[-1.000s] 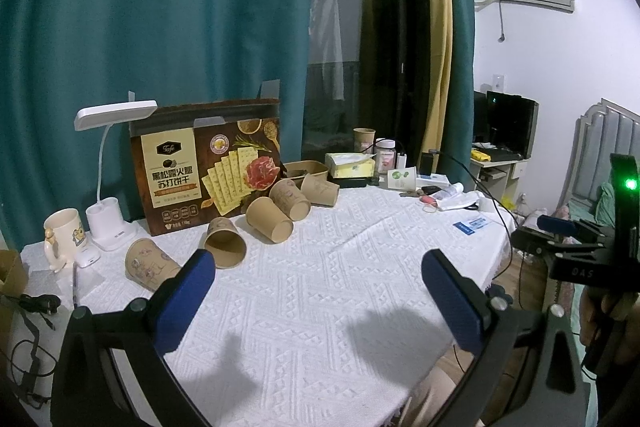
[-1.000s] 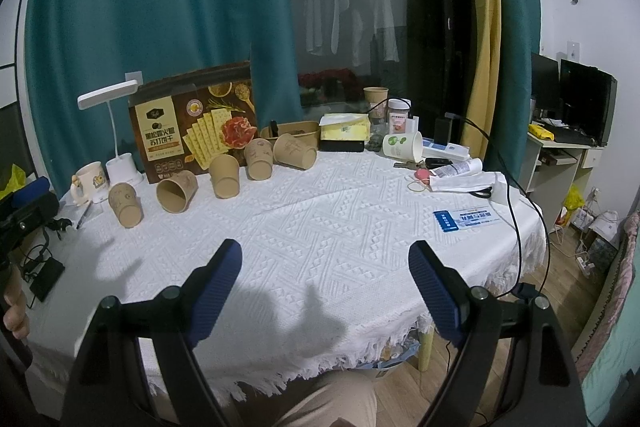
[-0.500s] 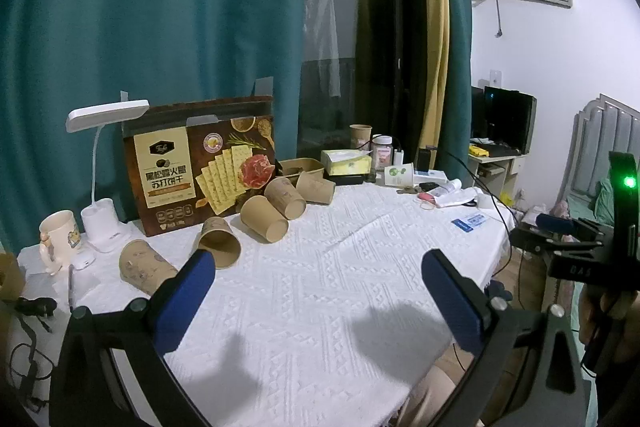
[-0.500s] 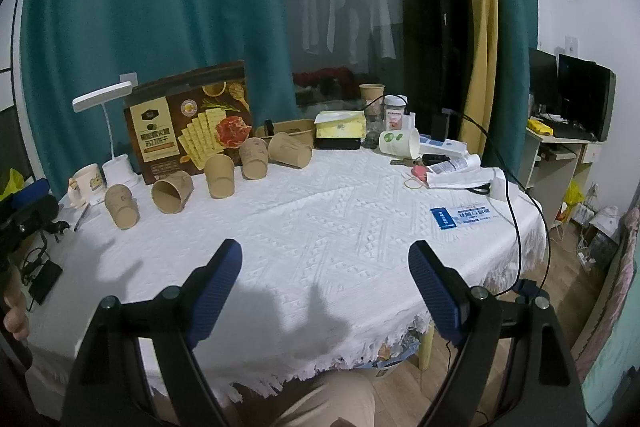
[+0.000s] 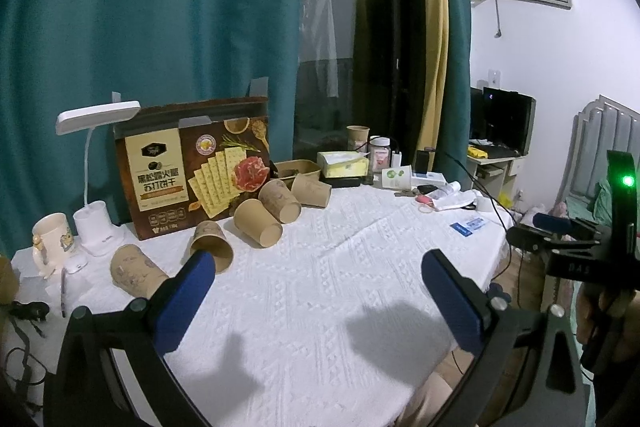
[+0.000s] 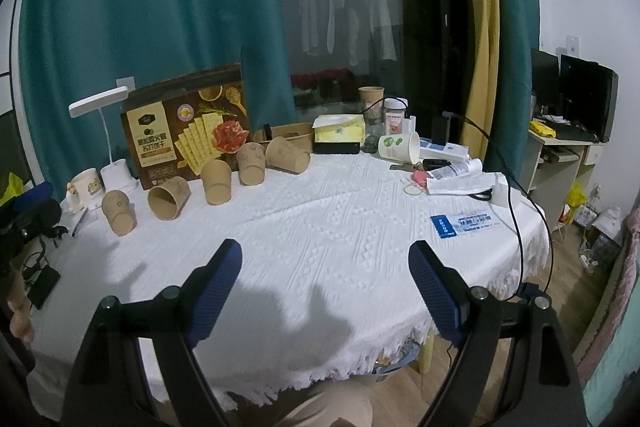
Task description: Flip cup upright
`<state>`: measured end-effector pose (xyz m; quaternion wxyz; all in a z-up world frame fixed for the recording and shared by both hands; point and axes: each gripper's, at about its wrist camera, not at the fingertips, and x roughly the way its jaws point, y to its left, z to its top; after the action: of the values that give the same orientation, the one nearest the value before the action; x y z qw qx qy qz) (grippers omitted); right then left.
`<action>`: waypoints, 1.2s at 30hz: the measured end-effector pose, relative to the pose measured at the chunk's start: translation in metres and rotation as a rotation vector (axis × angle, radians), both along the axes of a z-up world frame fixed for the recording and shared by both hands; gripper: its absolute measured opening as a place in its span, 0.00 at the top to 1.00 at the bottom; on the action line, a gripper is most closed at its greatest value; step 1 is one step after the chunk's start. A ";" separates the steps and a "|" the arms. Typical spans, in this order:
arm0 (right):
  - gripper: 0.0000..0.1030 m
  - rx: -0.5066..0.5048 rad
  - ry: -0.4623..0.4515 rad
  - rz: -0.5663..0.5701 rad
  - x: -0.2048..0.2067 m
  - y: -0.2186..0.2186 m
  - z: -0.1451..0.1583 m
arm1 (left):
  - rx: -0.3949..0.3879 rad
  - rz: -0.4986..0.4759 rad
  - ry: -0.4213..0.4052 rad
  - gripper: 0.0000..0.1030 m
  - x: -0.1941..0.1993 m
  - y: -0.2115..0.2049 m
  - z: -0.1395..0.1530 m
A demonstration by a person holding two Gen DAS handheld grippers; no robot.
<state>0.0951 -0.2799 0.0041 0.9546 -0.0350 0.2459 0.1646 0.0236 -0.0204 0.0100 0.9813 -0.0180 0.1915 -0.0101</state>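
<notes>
Several brown paper cups lie on their sides in a row on the white tablecloth [image 5: 320, 307], in front of a cracker box [image 5: 192, 167]. The nearest cup [image 5: 134, 271] lies by my left fingertip; others [image 5: 212, 247] [image 5: 258, 223] follow toward the back. In the right wrist view the row shows at the left [image 6: 118, 213] [image 6: 170, 197] [image 6: 216, 183]. My left gripper [image 5: 316, 287] is open and empty above the near table. My right gripper [image 6: 324, 279] is open and empty, well short of the cups.
A white desk lamp [image 5: 96, 187] and a mug [image 5: 52, 243] stand at the far left. A tissue box [image 6: 340, 131], a white cup on its side [image 6: 400, 147], papers and cables [image 6: 460, 175] crowd the back right. The table edge [image 6: 536, 247] drops off at right.
Both views shifted slightly, so both grippers have drifted a little; the cups appear slightly lower and nearer in the left wrist view. Both stay open. No cup has moved.
</notes>
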 end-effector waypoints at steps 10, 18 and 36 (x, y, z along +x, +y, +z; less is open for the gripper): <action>0.19 0.006 0.099 -0.095 0.085 -0.035 -0.018 | 0.142 -0.232 0.209 0.00 0.114 -0.034 -0.034; 0.19 -0.024 0.138 -0.168 0.174 -0.074 -0.057 | 0.560 -0.442 0.295 0.00 0.238 -0.107 -0.069; 0.19 0.105 0.204 -0.312 0.250 -0.130 -0.097 | 0.887 -0.703 0.335 0.01 0.516 -0.212 -0.116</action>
<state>0.3449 -0.4098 -0.0932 0.9391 0.0704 0.3349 0.0298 0.5395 -0.2328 -0.1057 0.7892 0.4573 0.3241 -0.2509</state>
